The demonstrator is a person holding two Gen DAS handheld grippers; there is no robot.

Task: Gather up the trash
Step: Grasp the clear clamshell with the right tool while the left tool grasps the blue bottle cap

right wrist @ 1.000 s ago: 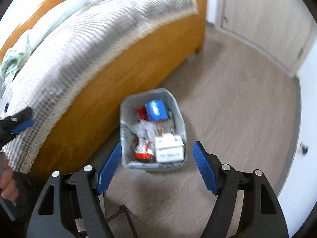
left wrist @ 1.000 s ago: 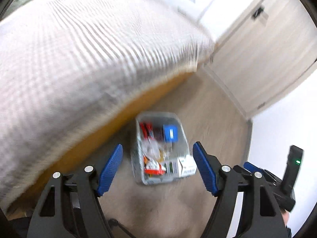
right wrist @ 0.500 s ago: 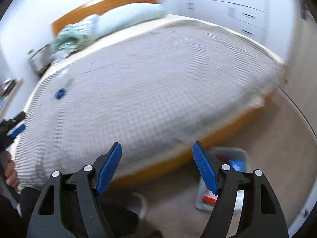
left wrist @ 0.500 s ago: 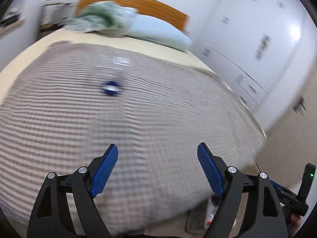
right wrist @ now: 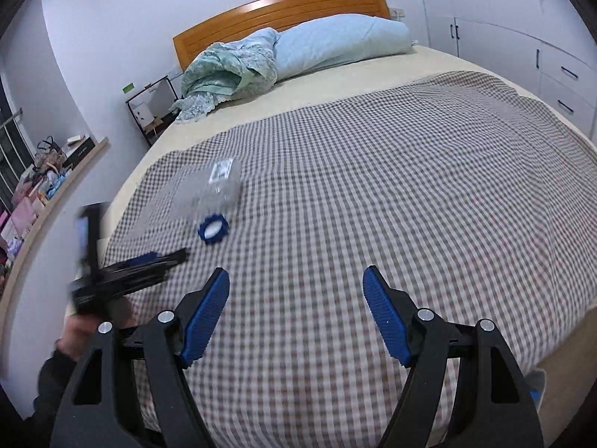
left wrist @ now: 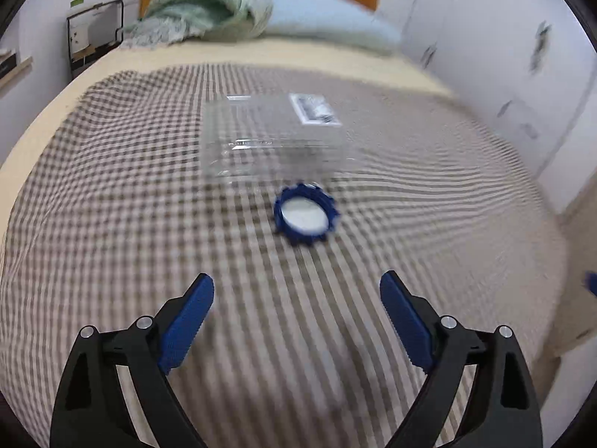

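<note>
**Both grippers over the bed, clear jar lying near its left edge**

Left gripper (left wrist: 296,298): jaws apart & opening wider, nothing btwn them. It points down at the checked blanket (left wrist: 112,224), w/ the jar just ahead of the blue pads.

Clear plastic jar (left wrist: 272,138) lies on its side on the blanket, toward the left edge of the bed (right wrist: 335,86), blue ridged cap (left wrist: 304,216) facing the camera, white label (left wrist: 315,109) on the upper side. Left view is motion-blurred, so label text can't be read.

Right gripper (right wrist: 296,300): jaws apart, empty, over the blanket nearer the foot of the bed, well apart from the jar (right wrist: 214,190). In its view the left gripper (right wrist: 149,263) shows blurred at lower left, held by a hand (right wrist: 80,332) in a dark sleeve, close to the cap (right wrist: 212,228).

At the head end: light blue pillow (right wrist: 343,43), crumpled green quilt (right wrist: 231,71), wooden headboard (right wrist: 283,9). White wardrobe (right wrist: 541,37) runs along the right side.
</note>
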